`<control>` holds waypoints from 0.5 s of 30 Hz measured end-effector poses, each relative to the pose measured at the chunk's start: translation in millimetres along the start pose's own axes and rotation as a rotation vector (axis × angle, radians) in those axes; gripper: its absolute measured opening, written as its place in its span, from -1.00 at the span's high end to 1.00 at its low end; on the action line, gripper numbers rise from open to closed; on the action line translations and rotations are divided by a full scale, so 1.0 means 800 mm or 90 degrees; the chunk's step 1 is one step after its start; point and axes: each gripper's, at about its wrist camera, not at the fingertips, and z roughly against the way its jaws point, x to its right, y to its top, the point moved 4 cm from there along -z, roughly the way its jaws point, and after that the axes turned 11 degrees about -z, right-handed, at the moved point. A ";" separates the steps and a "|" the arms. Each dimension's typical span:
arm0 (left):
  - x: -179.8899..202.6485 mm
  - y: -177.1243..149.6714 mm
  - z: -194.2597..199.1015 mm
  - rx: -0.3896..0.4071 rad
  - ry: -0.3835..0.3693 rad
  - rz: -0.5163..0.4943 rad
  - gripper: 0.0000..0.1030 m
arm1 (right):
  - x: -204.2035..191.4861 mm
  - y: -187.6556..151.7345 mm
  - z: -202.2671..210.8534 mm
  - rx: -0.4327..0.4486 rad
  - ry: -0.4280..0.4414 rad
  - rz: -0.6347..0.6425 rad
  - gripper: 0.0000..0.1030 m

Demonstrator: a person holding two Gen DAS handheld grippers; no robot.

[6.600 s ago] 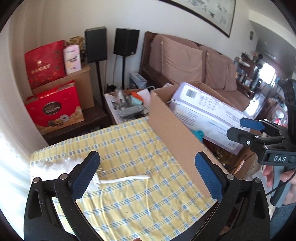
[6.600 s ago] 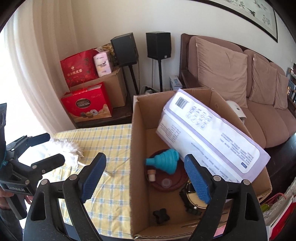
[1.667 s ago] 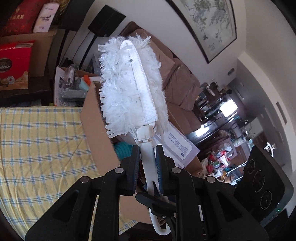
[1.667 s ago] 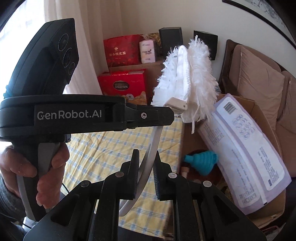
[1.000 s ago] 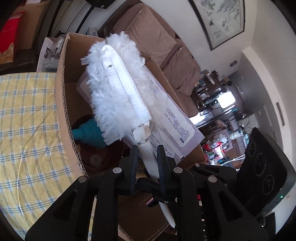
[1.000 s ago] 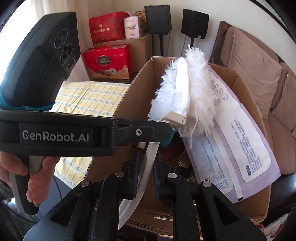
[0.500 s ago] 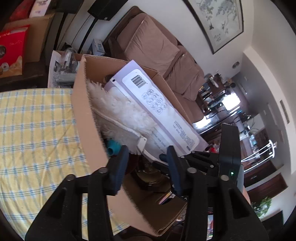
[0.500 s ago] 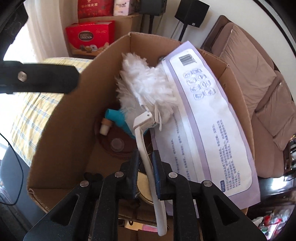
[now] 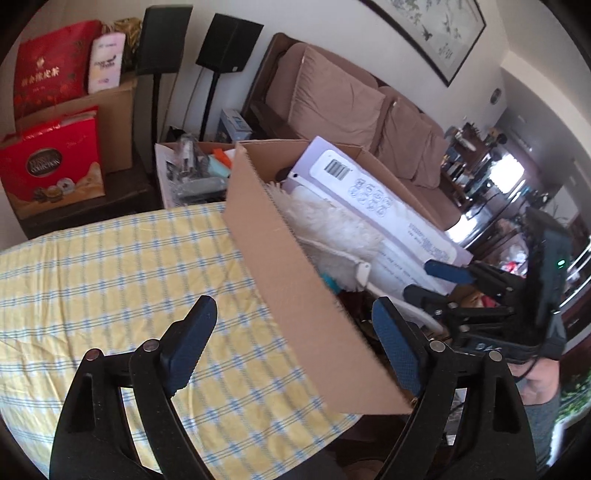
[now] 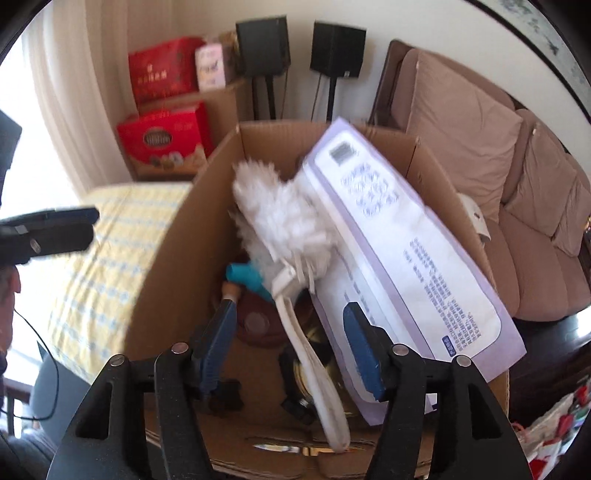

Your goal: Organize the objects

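Duster (image 10: 284,236) is lying head-up inside the cardboard box (image 10: 173,266), its handle loose between the opening right tool (image 10: 291,347), which is best drawn straight back, while the left tool (image 9: 291,343) is opening empty.

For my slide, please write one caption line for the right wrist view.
Right gripper opening over white fluffy duster lying inside brown cardboard box, beside a lilac printed package.

Brown sofa (image 9: 369,110) with cushions stands along the far wall. Left of sofa: two black speakers (image 9: 229,42) on stands. Further left of sofa: red gift boxes (image 9: 51,155), one with a pink carton (image 9: 107,61) beside it on a brown carton. Framed painting (image 9: 432,26) hangs above sofa.
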 end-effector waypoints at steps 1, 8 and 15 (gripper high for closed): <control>-0.003 -0.003 0.004 0.001 0.002 0.000 -0.71 | -0.005 0.000 0.004 0.009 0.005 -0.007 -0.28; -0.015 -0.016 0.028 0.006 0.052 -0.018 -0.81 | -0.043 0.006 0.017 0.054 0.033 -0.040 -0.64; -0.028 -0.032 0.052 0.016 0.101 -0.020 -0.95 | -0.083 -0.009 0.025 0.065 0.022 -0.053 -0.71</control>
